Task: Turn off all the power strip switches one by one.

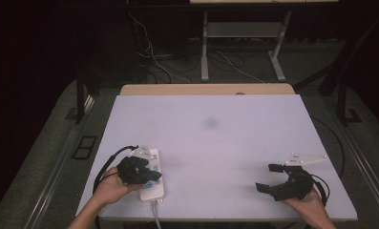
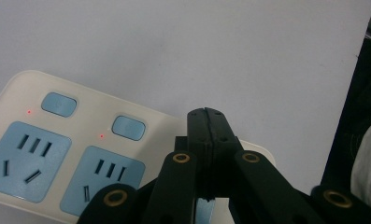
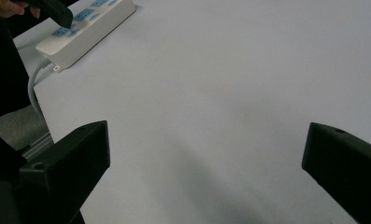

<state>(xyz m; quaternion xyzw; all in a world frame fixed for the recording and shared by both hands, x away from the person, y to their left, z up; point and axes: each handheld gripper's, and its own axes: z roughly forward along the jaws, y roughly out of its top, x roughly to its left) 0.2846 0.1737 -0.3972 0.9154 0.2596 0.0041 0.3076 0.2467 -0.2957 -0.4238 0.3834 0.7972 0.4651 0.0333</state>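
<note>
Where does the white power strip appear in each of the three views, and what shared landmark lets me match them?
High view: power strip lies at lower left, near the table's front edge, under the left gripper.
Left gripper view: it sits at lower left, blue sockets and switches facing up, with the closed jaws above it.
Right gripper view: it lies at the top left corner.
Shared landmark: the strip's blue sockets on the white table.

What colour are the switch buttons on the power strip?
Light blue buttons on the cream power strip, clearest in the left gripper view.
</note>
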